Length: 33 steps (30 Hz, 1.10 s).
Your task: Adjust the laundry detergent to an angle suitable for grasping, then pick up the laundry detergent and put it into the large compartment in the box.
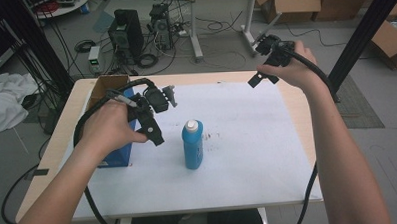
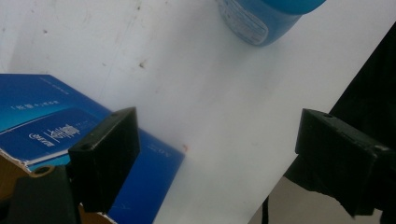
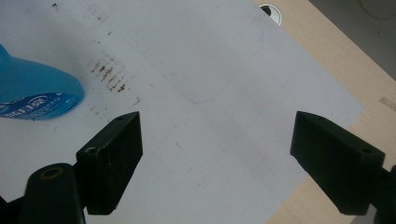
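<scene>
- The setting is a workshop floor with cables, computer towers and cardboard boxes behind a light wooden table (image 1: 57,142) covered by a white sheet (image 1: 247,140).
- A blue bottle (image 1: 193,143) with a white cap stands upright near the middle of the sheet, apart from both tools.
- The left gripper (image 1: 157,121) hangs just to the bottle's left, jaws spread wide and holding nothing; in the left gripper view the bottle's base (image 2: 261,18) sits beyond and off-centre from the gap between the jaws.
- A blue box (image 1: 119,154) lies under the left hand (image 1: 109,127), its flap raised at the far end.
- The right gripper (image 1: 265,64) is lifted over the far right of the table, jaws likewise released and empty; its view shows the bottle (image 3: 32,93) well off to one side.
- Risks, as I judge them: the bottle is tall and narrow, so a jaw brushing its side on approach could topple it.
- A grip taken off-centre or high near the cap could let the smooth plastic slip or swing.
- The left arm, moving in, could drag its cable or catch the box's flap and shove the box.
</scene>
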Motion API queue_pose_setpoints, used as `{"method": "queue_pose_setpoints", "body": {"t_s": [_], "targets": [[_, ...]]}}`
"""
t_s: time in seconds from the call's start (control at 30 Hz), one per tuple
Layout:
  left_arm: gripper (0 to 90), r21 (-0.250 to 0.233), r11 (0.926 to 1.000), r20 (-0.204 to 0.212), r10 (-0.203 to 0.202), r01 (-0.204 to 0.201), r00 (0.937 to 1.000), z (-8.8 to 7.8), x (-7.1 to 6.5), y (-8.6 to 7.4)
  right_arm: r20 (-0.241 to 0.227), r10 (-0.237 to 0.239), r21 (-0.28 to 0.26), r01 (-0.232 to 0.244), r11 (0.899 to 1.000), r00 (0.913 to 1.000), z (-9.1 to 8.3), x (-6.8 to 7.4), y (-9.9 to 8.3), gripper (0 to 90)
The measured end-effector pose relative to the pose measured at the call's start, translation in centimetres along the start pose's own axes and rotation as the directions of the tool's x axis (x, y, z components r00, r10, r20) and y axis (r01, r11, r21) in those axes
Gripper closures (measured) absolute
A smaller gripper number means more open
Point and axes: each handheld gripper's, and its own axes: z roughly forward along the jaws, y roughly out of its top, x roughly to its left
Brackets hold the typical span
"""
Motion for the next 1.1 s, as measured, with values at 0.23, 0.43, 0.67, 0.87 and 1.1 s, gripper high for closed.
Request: {"method": "queue_pose_setpoints", "body": {"t_s": [0.23,0.43,0.67,0.87,1.1], "targets": [[14.7,-0.002,1.0000,-0.007,-0.004,0.004,1.0000,-0.5,0.0,0.2,-0.005,-0.001,-0.005,0.001,1.000,1.0000,-0.2,0.2,-0.1,16.8],[14.4,0.004,1.0000,-0.013,-0.004,0.004,0.9999,-0.7,-0.4,0.3,-0.009,-0.002,-0.009,0.002,1.000,1.0000,-0.2,0.1,-0.3,16.8],[14.2,0.014,0.9999,-0.018,-0.008,0.008,0.9998,-0.9,-0.4,0.2,-0.012,0.000,-0.012,0.000,1.000,0.9999,-0.1,-0.1,-0.3,16.4],[14.1,0.013,0.9999,-0.021,-0.003,0.003,0.9998,-1.1,-0.6,0.2,-0.012,0.001,-0.012,-0.001,1.000,0.9999,0.0,-0.1,-0.3,16.0],[14.1,0.005,0.9999,-0.026,-0.011,0.011,0.9996,-1.5,-0.8,0.3,-0.013,0.001,-0.020,-0.001,1.000,0.9999,-0.1,-0.1,-0.5,15.8]]}}
